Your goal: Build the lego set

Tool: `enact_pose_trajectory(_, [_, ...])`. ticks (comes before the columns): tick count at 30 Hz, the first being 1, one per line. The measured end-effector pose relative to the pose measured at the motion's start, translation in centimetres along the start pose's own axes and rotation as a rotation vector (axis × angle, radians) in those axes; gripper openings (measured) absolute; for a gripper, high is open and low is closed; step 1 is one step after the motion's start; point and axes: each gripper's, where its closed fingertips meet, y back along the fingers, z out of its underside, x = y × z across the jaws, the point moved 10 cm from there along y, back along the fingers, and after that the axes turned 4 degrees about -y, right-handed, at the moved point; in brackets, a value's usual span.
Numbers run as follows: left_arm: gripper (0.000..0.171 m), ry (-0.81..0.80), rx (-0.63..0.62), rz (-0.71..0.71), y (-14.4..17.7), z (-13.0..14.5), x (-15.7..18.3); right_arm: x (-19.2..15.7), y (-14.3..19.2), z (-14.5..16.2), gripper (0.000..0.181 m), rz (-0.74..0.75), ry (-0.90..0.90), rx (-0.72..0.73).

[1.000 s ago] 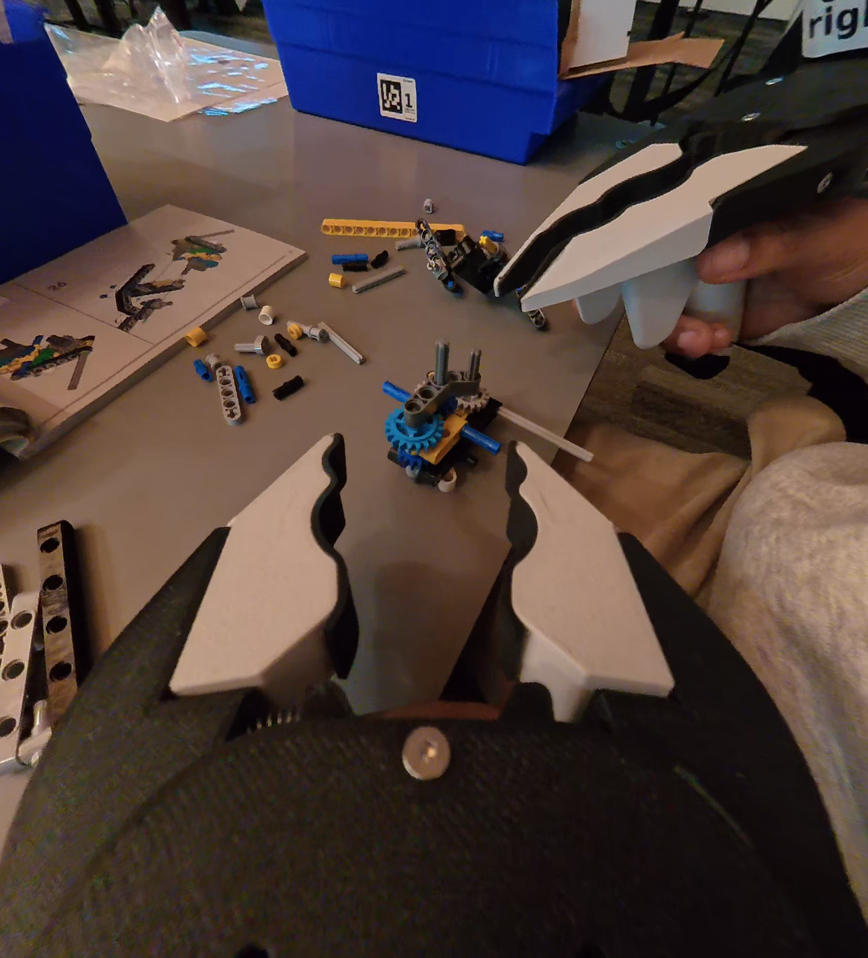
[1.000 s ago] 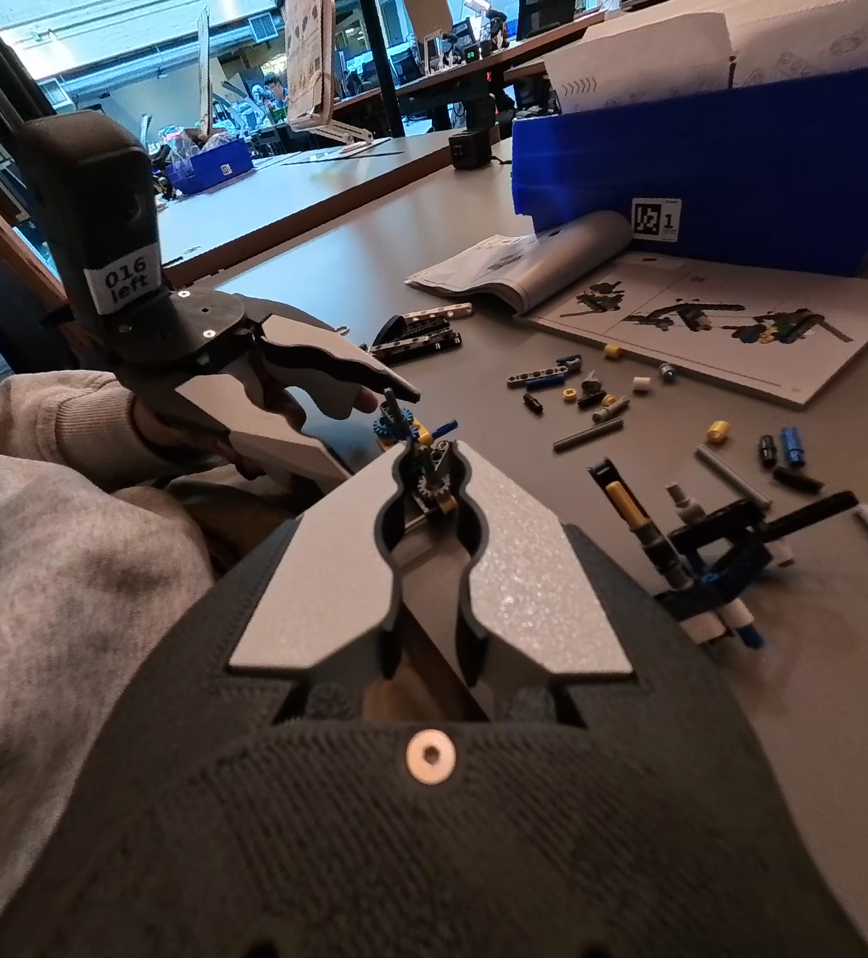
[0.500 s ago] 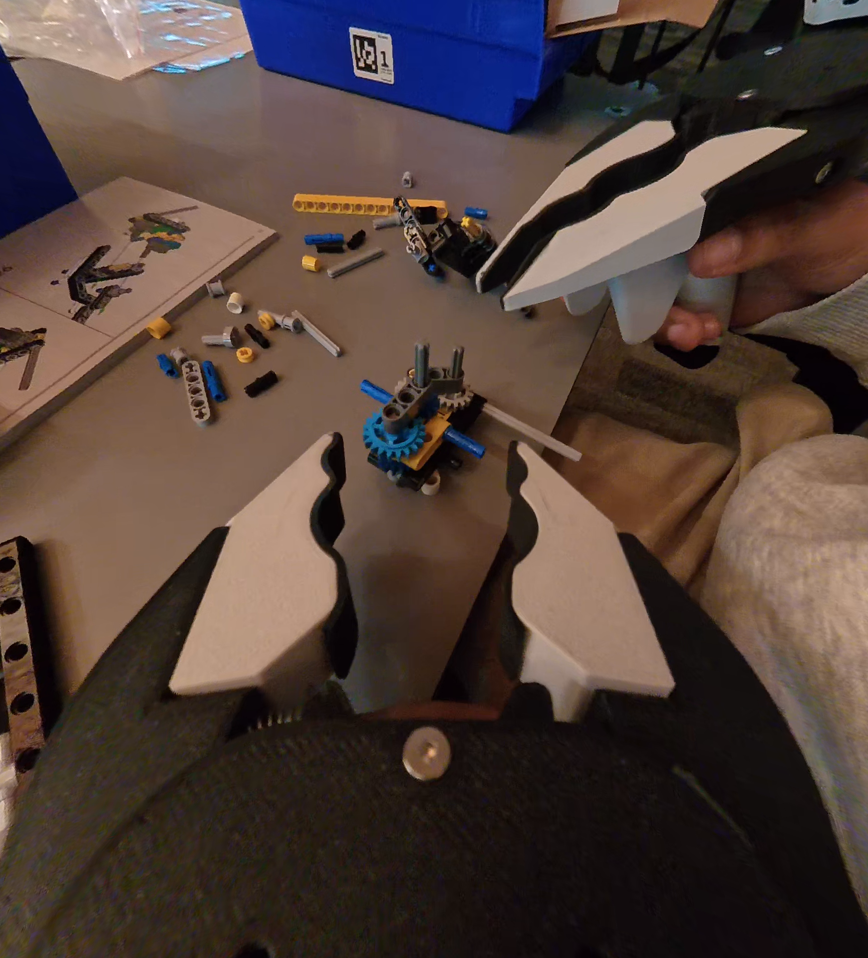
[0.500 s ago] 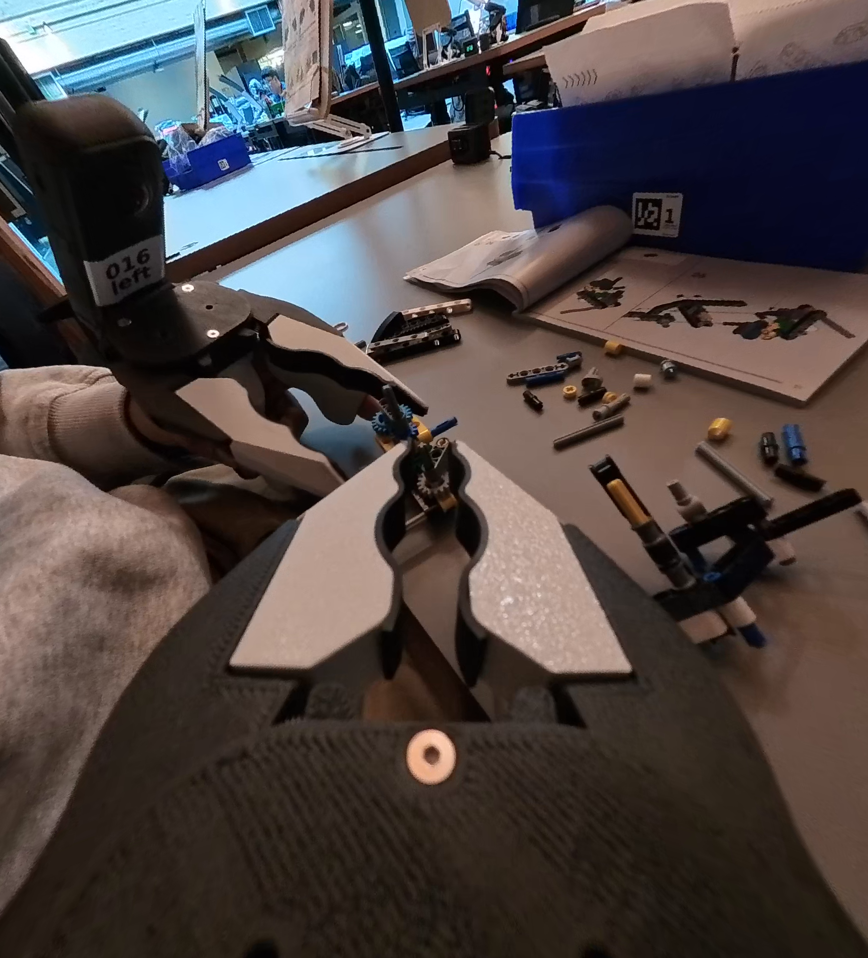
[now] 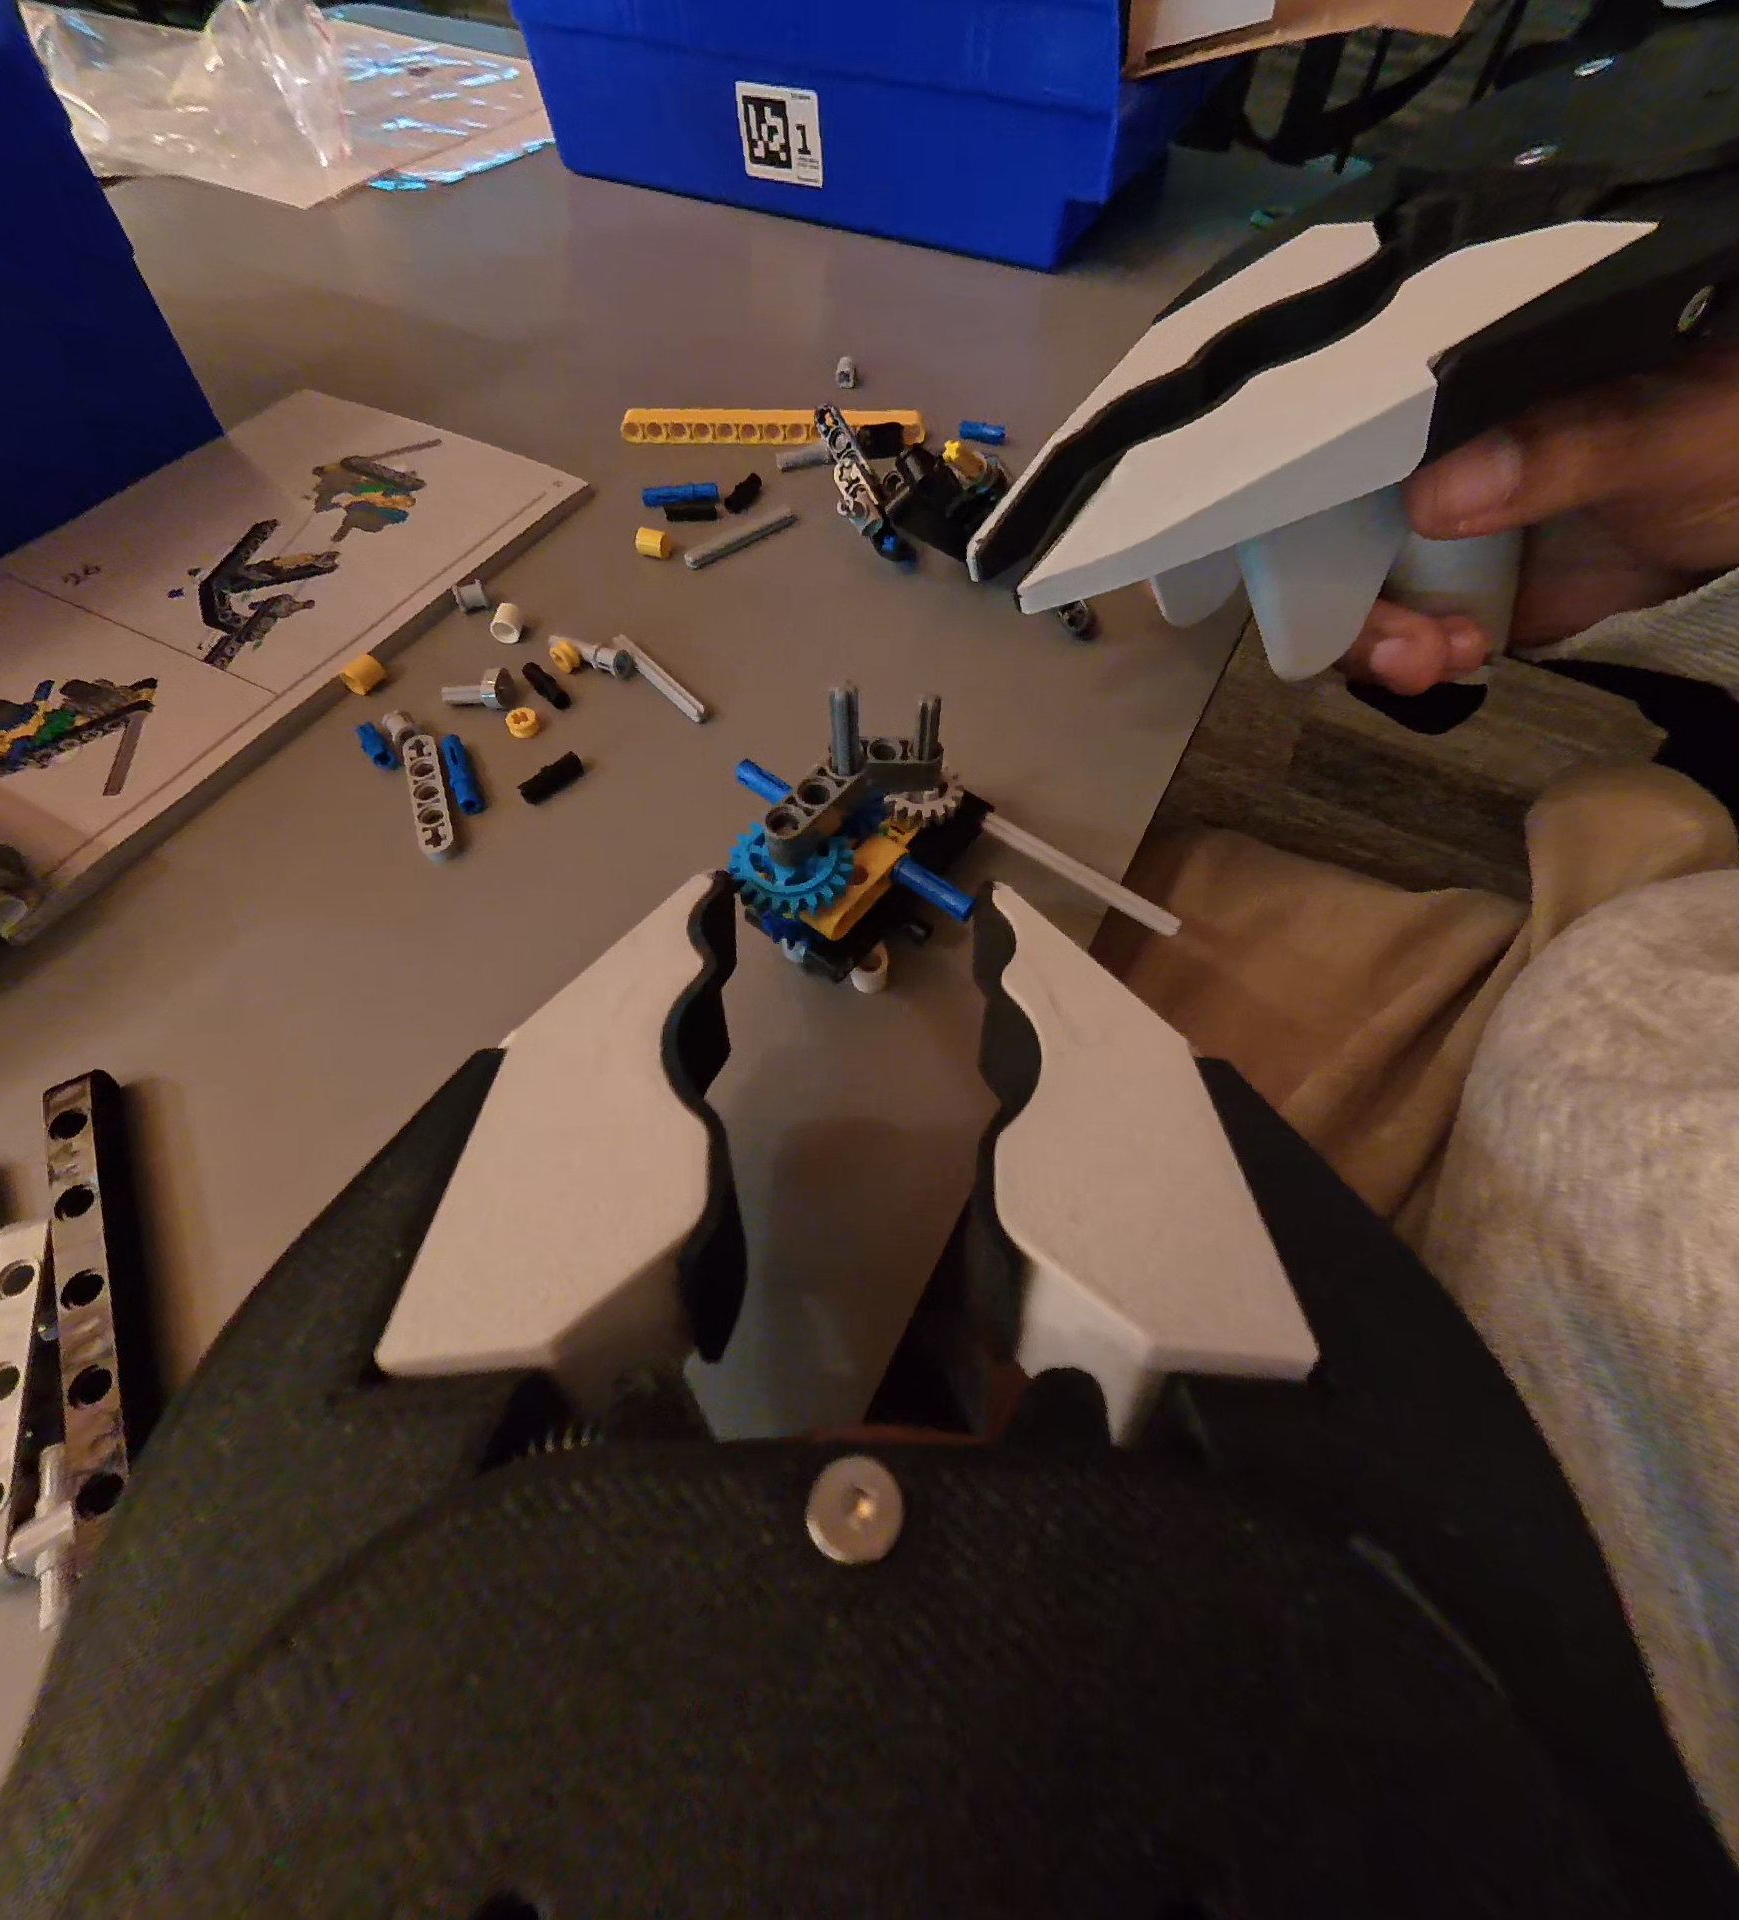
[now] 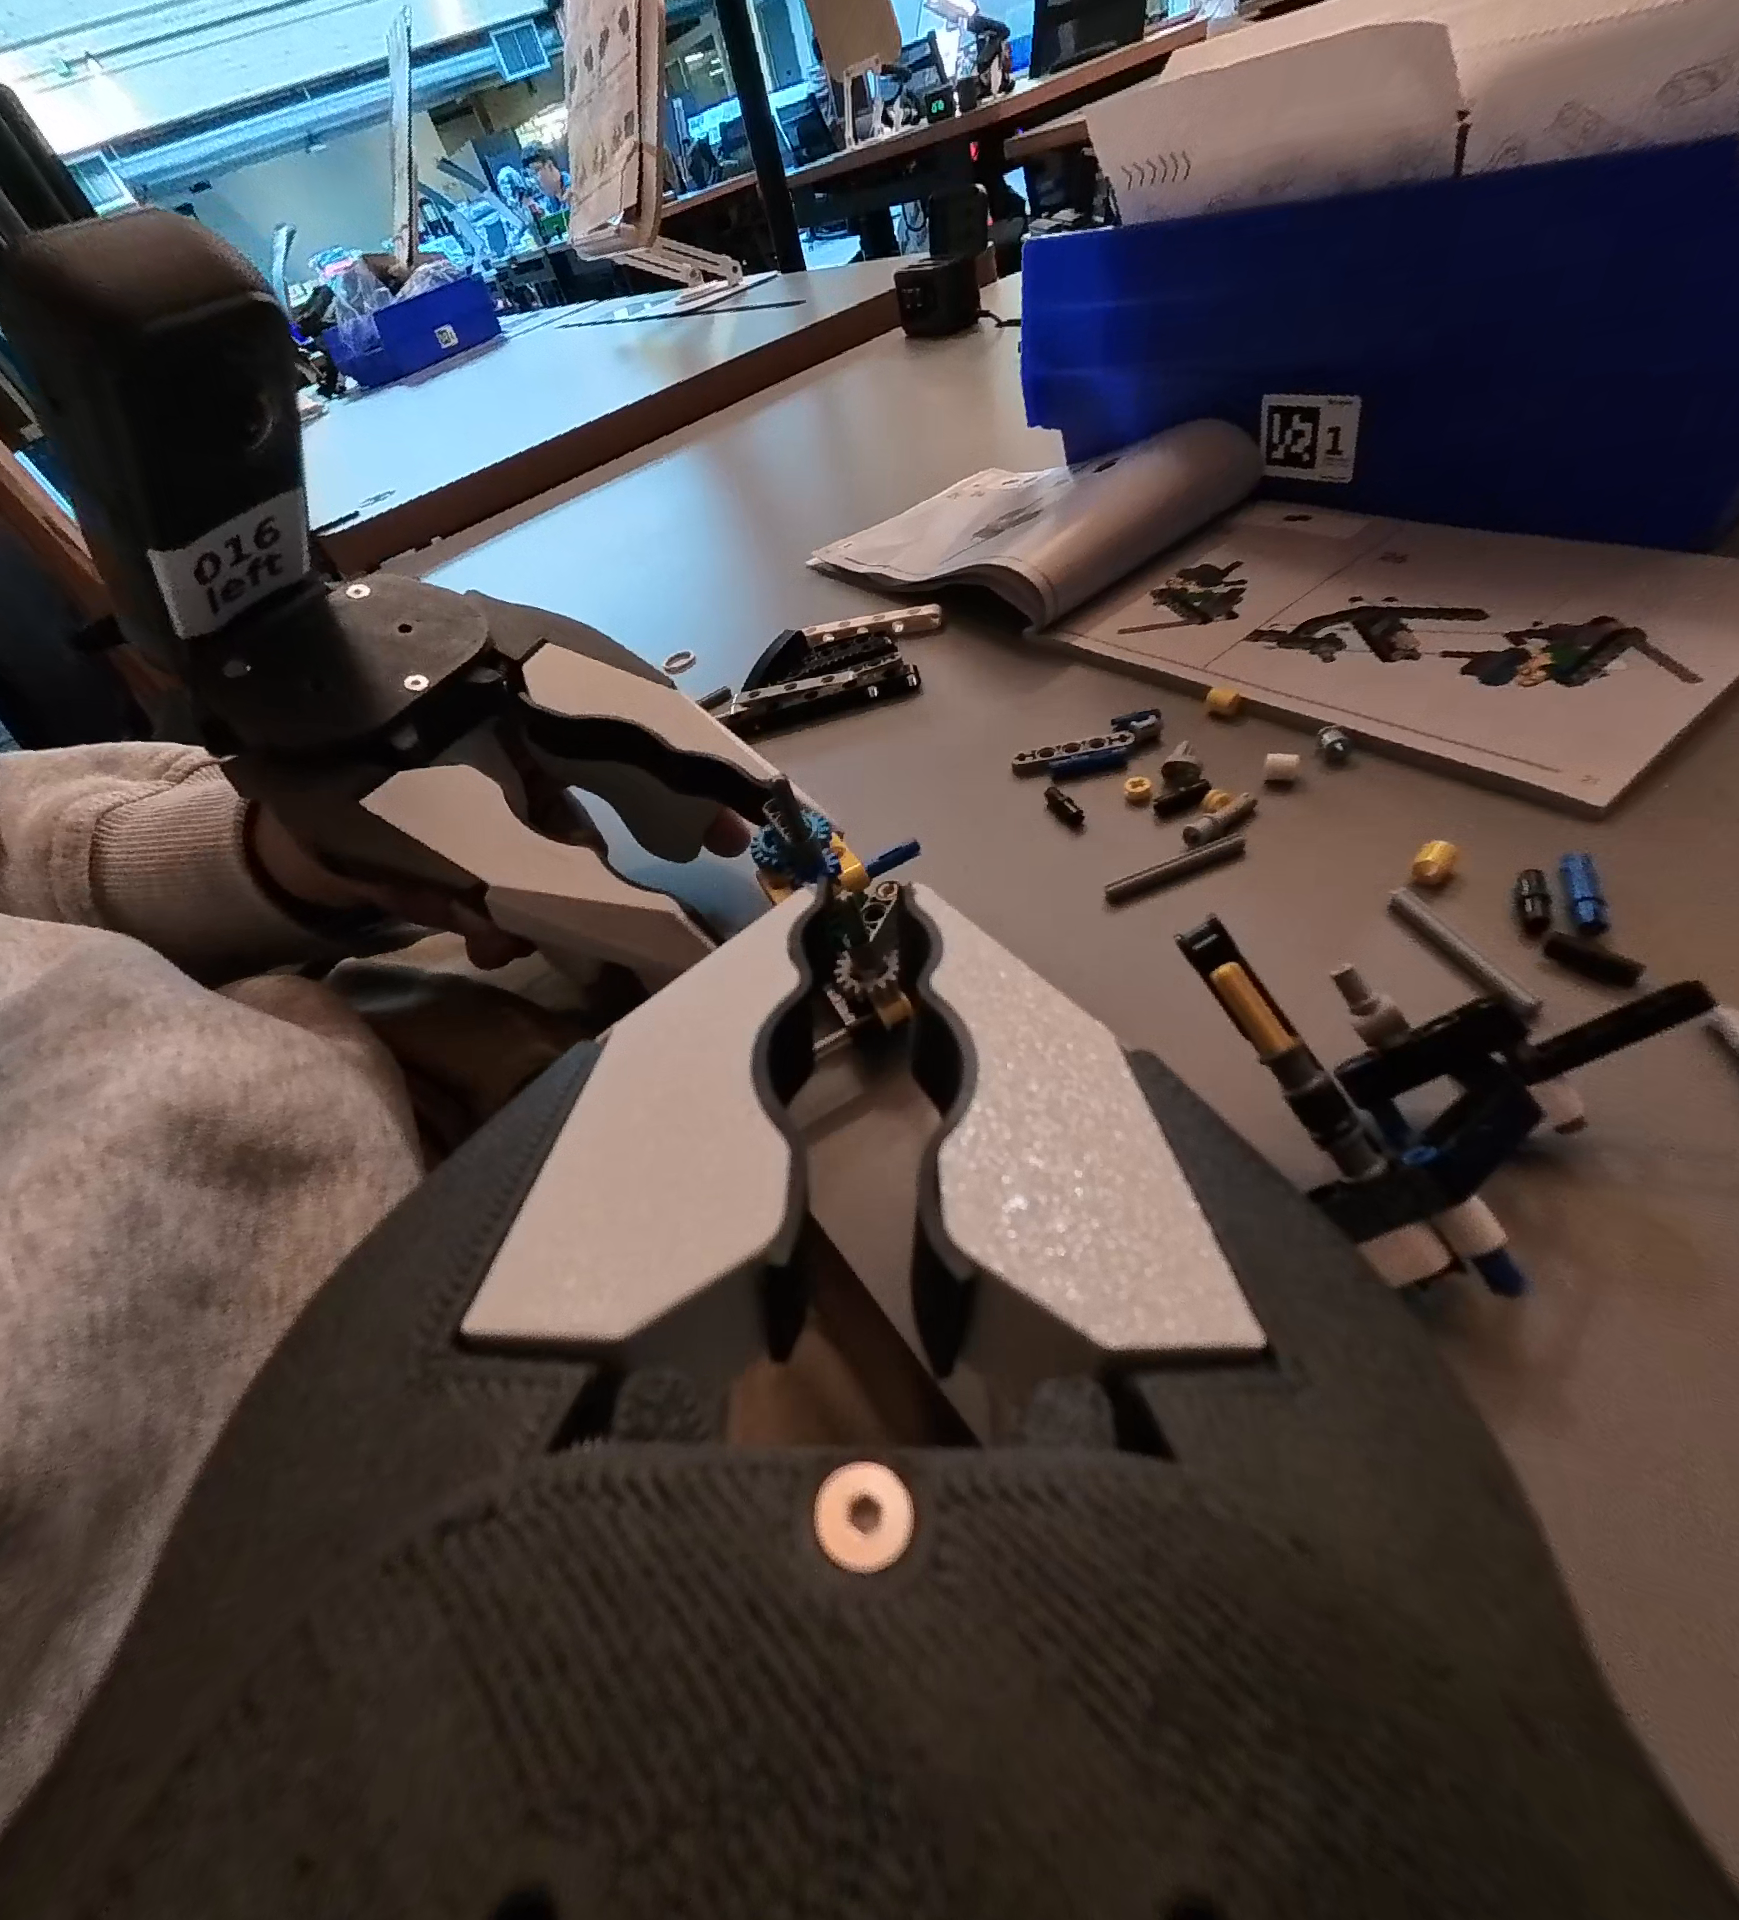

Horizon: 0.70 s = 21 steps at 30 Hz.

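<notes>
Left gripper (image 5: 849,914) about to grab the little gear model (image 5: 849,847).

Closest in, the left gripper's jaws are wide open and hold nothing, with one tip on each side of the gear model, which sits on the grey table (image 5: 345,997) near its front edge. It looks like the grabbing step; next the jaws need to squeeze the black base, not the thin sticks on top. Above and to the side, the right gripper (image 5: 1000,577) hangs in the air, jaws almost shut and empty. Farther back lie loose small pieces (image 5: 491,717), another half-built piece (image 5: 906,483), the open instruction book (image 5: 221,613) and a blue bin (image 5: 844,114).
</notes>
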Motion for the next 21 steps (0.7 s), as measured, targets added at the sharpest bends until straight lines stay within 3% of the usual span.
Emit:
enact_pose_trajectory(13, [0.043,0.037,0.010,-0.073,0.07,-0.09,-0.37,-0.05,0.02,-0.04,0.010,0.001,0.003,0.000])
enact_pose_trajectory(18, [0.063,0.001,-0.009,-0.033,-0.14,0.06,0.06,0.01,0.00,0.01,0.011,0.005,-0.001,-0.008])
enact_pose_trajectory(21, [0.072,-0.013,-0.014,-0.047,-0.33,0.09,0.30,0.13,-0.50,0.71,0.021,0.030,0.002,-0.109])
